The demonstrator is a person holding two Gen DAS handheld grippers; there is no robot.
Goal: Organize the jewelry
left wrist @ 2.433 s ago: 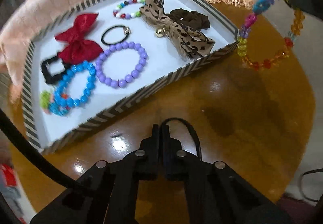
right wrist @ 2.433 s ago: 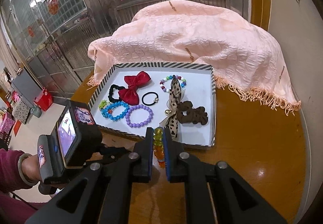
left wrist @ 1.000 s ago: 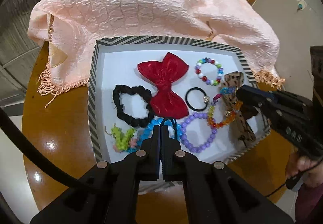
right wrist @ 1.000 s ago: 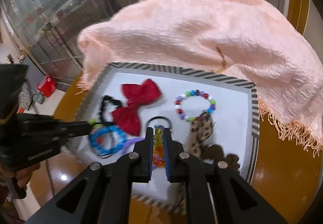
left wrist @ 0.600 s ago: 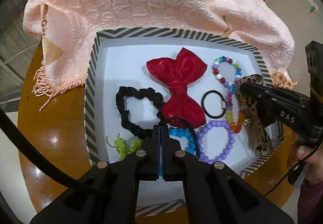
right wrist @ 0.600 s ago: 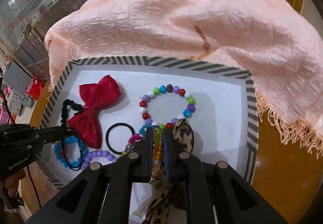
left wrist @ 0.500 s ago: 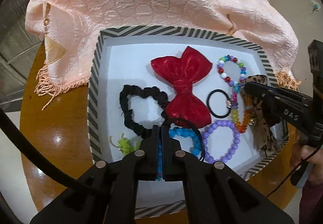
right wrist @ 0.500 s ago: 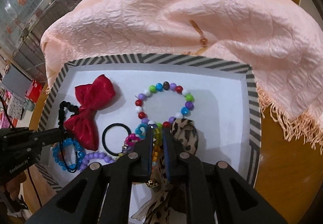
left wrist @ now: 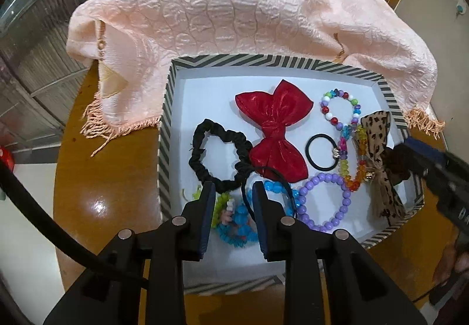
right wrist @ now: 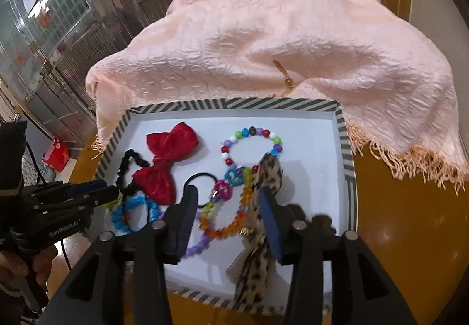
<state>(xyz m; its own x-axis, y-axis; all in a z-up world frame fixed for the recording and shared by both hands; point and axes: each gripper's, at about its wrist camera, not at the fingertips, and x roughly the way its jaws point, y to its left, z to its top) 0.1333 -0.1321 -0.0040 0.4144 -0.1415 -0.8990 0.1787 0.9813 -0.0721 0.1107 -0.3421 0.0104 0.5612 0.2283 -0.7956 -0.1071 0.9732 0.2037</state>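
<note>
Jaws of both tongs, left gripper [left wrist: 231, 190] & right gripper [right wrist: 227, 199], are opening, gripping nothing. Thin black hair loop [left wrist: 271, 178] & clear multicolour bead bracelet [right wrist: 225, 213] lie in the striped-rim white tray [left wrist: 165, 131], prob. freed. Table looks bare, so sorting seems nearly done.

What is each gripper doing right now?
Left gripper: jaws opening, gripping nothing.
Right gripper: jaws opening, crystal bracelet lying released between them.

My right gripper [right wrist: 227, 204] had the rainbow bracelet [right wrist: 225, 216] pinched; its jaws are opening now and the bracelet lies in the striped tray [left wrist: 164, 131]. My left gripper [left wrist: 231, 201] is opening too, dropping the thin black hair tie [left wrist: 269, 181] over the blue bracelet [left wrist: 243, 216].
</note>
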